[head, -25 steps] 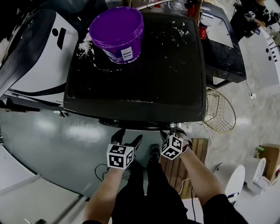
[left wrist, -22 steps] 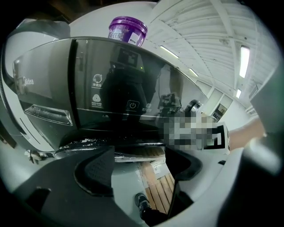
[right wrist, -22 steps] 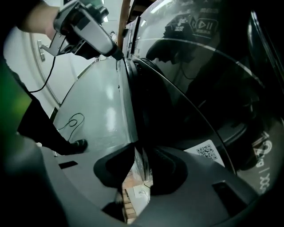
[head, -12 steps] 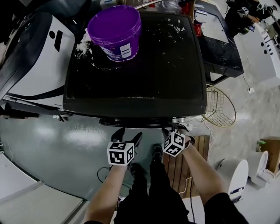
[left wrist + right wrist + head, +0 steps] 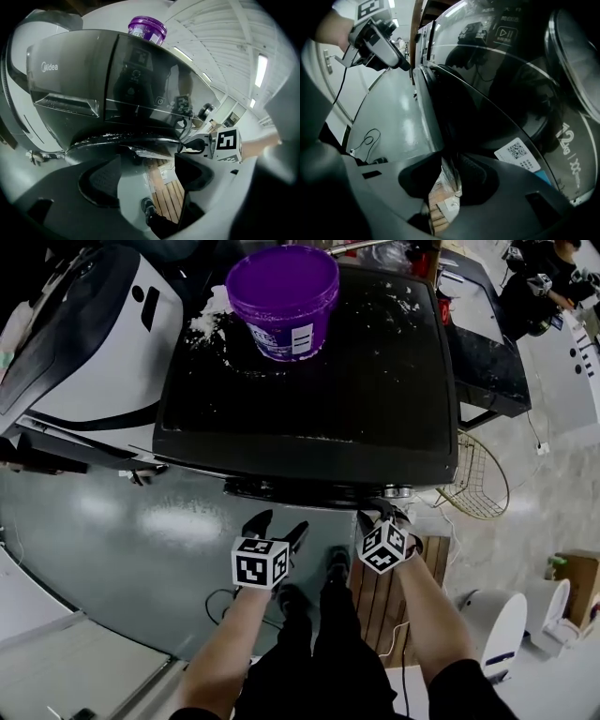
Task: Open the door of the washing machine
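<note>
Two grippers work at the front of the washing machine (image 5: 309,381), just below the front edge of its dark top. The right gripper (image 5: 450,176) is clenched to a narrow gap on the rim of the door (image 5: 487,122). That door is the dark glass disc on the machine's front face, with a white code sticker on it. In the head view its rim juts a little past the machine's top edge. Whether it has come off its latch cannot be told.

The left gripper (image 5: 147,171) is released, its jaws wide apart and nothing between them. It hangs in front of the machine's face, near the middle and not touching it.

A purple bucket (image 5: 284,296) stands at the back of the machine's top, with white powder (image 5: 211,324) spilled beside it. A wire basket (image 5: 478,488) lies on the floor off the machine's right front corner. Wooden slats (image 5: 375,601) lie on the floor in front of the machine.
</note>
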### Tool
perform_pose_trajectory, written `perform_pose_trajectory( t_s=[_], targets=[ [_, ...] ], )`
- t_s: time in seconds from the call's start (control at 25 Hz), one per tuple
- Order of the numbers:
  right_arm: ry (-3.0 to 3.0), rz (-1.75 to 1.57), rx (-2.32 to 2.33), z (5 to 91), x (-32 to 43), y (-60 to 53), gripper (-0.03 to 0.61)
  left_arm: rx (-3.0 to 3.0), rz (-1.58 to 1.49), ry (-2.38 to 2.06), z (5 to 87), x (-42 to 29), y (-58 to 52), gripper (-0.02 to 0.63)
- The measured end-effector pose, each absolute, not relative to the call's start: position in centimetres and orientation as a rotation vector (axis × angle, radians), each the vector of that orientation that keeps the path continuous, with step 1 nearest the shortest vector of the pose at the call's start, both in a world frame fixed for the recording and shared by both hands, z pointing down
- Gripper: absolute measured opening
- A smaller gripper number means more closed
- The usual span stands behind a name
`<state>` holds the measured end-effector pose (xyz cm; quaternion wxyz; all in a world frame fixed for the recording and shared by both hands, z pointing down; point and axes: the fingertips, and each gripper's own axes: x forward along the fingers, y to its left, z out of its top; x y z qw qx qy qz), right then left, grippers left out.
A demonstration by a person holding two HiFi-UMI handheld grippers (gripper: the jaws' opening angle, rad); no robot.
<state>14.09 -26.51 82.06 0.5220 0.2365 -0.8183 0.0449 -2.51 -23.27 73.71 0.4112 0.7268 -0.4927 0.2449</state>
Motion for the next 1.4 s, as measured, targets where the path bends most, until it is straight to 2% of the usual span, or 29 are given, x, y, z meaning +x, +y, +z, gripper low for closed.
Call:
perform_pose_trajectory(
  t_s=[0.2, 0.44, 1.4],
  targets=[
    [-1.913, 0.044, 0.511, 82.8, 13.6, -27.2, 0.135, 1.837, 0.607, -1.231, 74.1, -2.4, -23.3, 0.373],
    [-1.960, 0.173, 0.436, 82.8, 13.5, -21.0, 0.111, 1.819, 0.592, -1.210, 74.1, -2.6, -21.2, 0.373],
    [-1.975, 0.596, 0.709, 82.1, 9.1, -7.0, 0.123, 1.912, 0.660, -1.064, 73.8, -1.5, -10.8, 0.368]
  ],
)
